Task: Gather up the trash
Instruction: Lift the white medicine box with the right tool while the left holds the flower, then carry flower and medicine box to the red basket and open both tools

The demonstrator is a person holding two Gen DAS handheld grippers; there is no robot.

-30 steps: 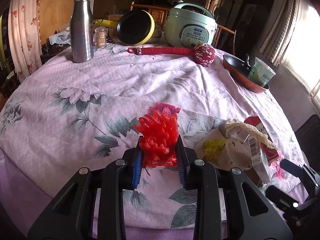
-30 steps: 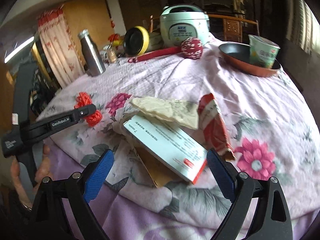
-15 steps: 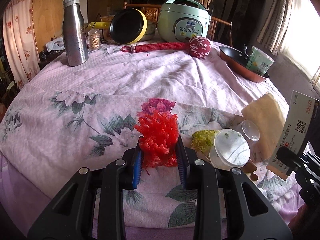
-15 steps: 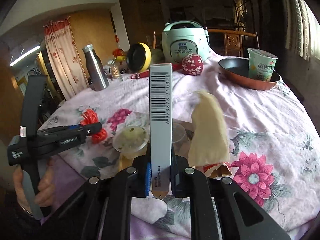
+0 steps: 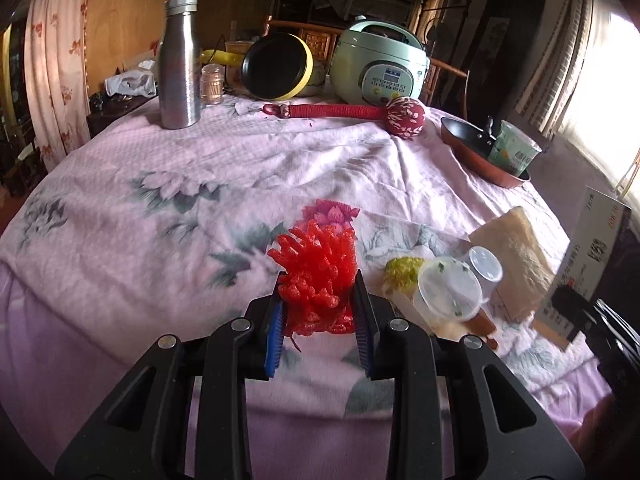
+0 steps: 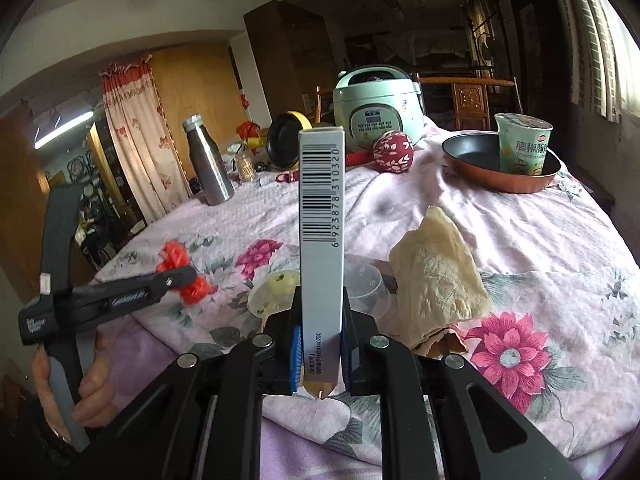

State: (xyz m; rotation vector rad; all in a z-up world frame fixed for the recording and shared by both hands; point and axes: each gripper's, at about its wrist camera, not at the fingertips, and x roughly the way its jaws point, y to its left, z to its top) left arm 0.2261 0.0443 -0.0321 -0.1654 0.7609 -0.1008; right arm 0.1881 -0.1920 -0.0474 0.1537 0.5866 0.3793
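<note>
Now, here is how the things lie for you:

Table: the flowered cloth carries all the loose trash near your edge, on your right side; no bin shows in either view, so I cannot tell where you must carry it.
Napkin: one crumpled paper napkin lies just to the right of the box you hold, and its long side runs away from you.
Box: one flat box stands upright in your right gripper; the jaws are pressed on its lower end, and its long axis points up, with the barcode edge facing the camera.
Cups: two small clear plastic cups, the wider one touching the smaller one, lie on the cloth behind the box, between your two grippers.
Red net: one bunch of red foam net sits clamped between the jaws of your left gripper, held above the cloth.
Green scrap: one small yellow-green piece lies beside the wider cup.
Nearer hand: I judge the napkin nearer to your right gripper and the cups about midway, but both your grippers are full.
Left on the cloth: four pieces, by my count.
</note>
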